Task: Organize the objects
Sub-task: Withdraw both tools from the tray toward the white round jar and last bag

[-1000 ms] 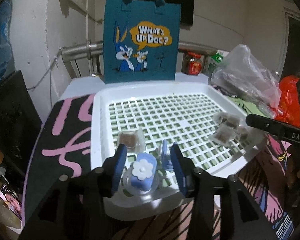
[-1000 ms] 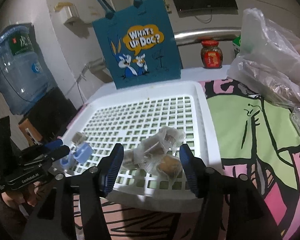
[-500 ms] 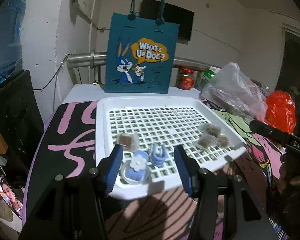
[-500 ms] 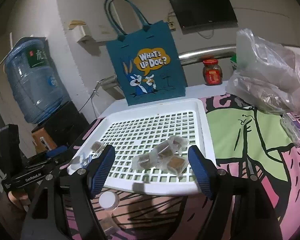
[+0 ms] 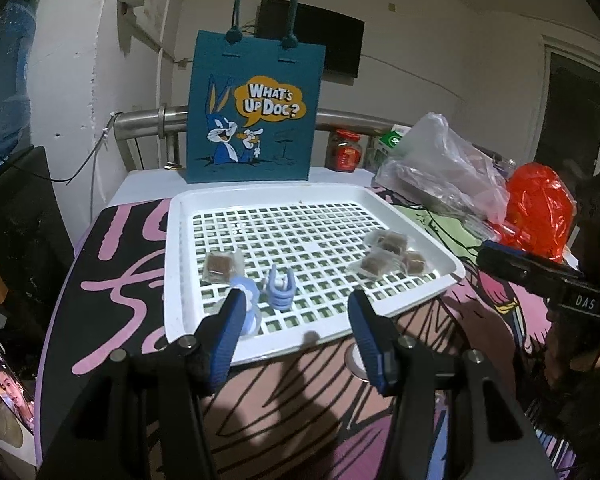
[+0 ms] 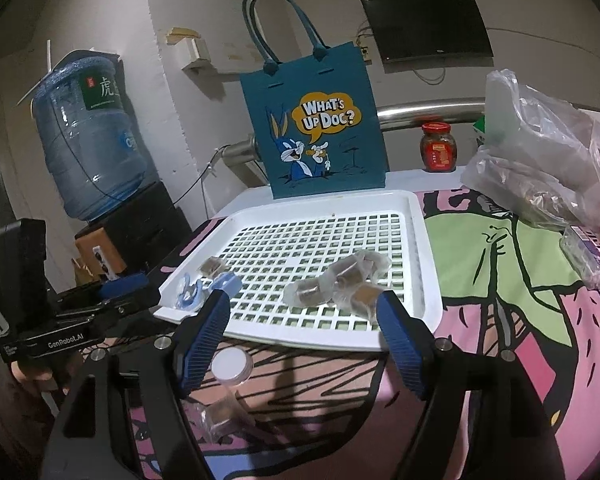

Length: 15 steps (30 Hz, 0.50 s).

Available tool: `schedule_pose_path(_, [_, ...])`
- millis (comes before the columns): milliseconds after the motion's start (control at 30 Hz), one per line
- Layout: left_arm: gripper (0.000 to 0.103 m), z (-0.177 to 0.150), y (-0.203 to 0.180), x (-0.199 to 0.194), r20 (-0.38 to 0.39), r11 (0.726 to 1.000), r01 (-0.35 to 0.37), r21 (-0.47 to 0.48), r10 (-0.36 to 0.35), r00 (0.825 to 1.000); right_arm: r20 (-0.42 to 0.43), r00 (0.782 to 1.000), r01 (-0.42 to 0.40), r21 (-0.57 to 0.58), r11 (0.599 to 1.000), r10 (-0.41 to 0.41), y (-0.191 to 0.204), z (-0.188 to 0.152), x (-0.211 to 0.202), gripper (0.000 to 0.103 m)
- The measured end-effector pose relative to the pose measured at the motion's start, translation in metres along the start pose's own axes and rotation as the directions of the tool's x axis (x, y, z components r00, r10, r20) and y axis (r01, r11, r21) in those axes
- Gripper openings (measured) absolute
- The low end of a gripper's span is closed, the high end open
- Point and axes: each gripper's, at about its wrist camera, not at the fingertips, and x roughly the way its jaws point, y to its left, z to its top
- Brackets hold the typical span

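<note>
- Right now my left gripper [image 5: 294, 322] hangs over the near edge of the white slotted tray [image 5: 180, 280], jaws apart with nothing between the pads.
- Just beyond its left pad sits a pale blue cap-like piece [image 5: 249, 294], and beside that a blue clip [image 5: 280, 288], both on the tray's near left grid.
- A single wrapped brown snack [image 5: 219, 265] lies a little behind them.
- My right gripper [image 6: 306, 334] is also released, jaws spread with nothing in them; they were widening a moment ago.
- Past its pads, three wrapped brown snacks [image 6: 340, 280] cluster on the tray's near right part, touching one another.
- On the patterned tablecloth [image 6: 500, 280] in front of the tray lie a small round white lid [image 6: 231, 365] and another wrapped snack [image 6: 220, 412].
- Behind the tray stands a teal tote bag [image 5: 256, 108] printed "What's Up Doc?", upright.
- To the right are a clear plastic bag [image 5: 444, 168] and a red jar [image 6: 438, 146].
</note>
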Motion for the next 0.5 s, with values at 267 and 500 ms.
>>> schedule_pose_path(267, [0.052, -0.007, -0.007, 0.001, -0.024, 1.000, 0.017, 0.024, -0.017, 1.000, -0.029, 0.999, -0.014, -0.024, 1.000, 0.013, 0.005, -0.006, 0.002, 0.076])
schedule_pose_path(500, [0.052, -0.012, -0.017, 0.002, -0.047, 0.997, 0.040, 0.060, -0.037, 0.998, -0.064, 0.998, -0.026, -0.045, 0.999, 0.023, 0.008, -0.013, 0.004, 0.076])
